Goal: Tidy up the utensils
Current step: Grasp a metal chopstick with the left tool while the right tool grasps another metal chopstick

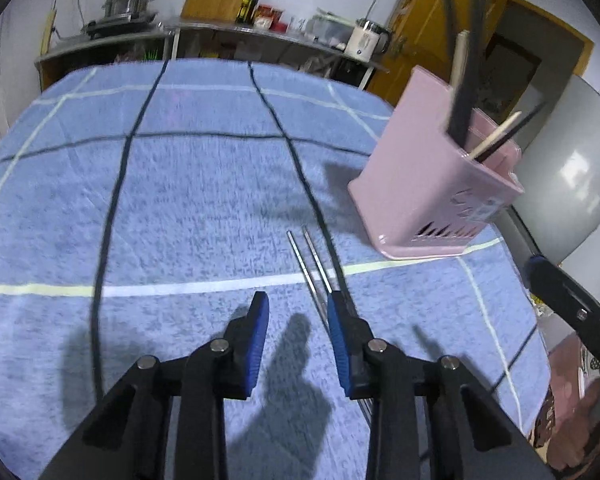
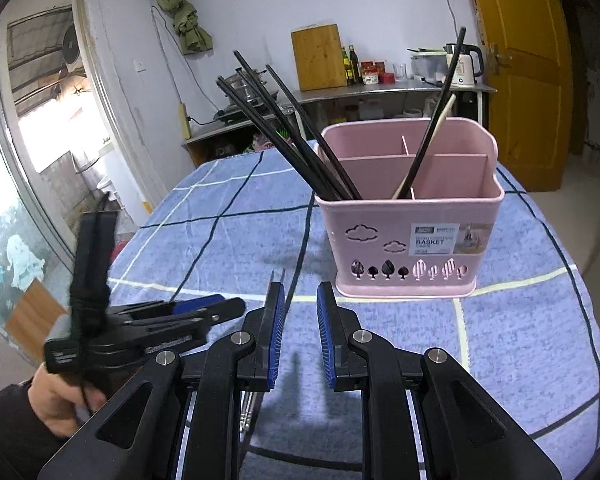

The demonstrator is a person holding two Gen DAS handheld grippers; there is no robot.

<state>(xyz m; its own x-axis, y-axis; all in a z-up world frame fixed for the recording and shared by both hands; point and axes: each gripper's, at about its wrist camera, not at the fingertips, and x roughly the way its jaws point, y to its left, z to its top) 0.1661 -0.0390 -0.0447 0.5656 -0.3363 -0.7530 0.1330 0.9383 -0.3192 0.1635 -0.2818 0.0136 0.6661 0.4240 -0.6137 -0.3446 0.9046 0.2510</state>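
Metal chopsticks (image 1: pixel 310 258) clear in left view, basket (image 2: pixel 408 236) dividers in right.

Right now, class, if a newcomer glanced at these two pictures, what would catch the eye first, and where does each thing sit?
The pink utensil basket stands out first, upright on the blue checked tablecloth, with black chopsticks fanning from its front-left compartment. Next, a pair of metal chopsticks lies flat on the cloth in front of the basket. The left gripper hangs over that pair, jaws apart.
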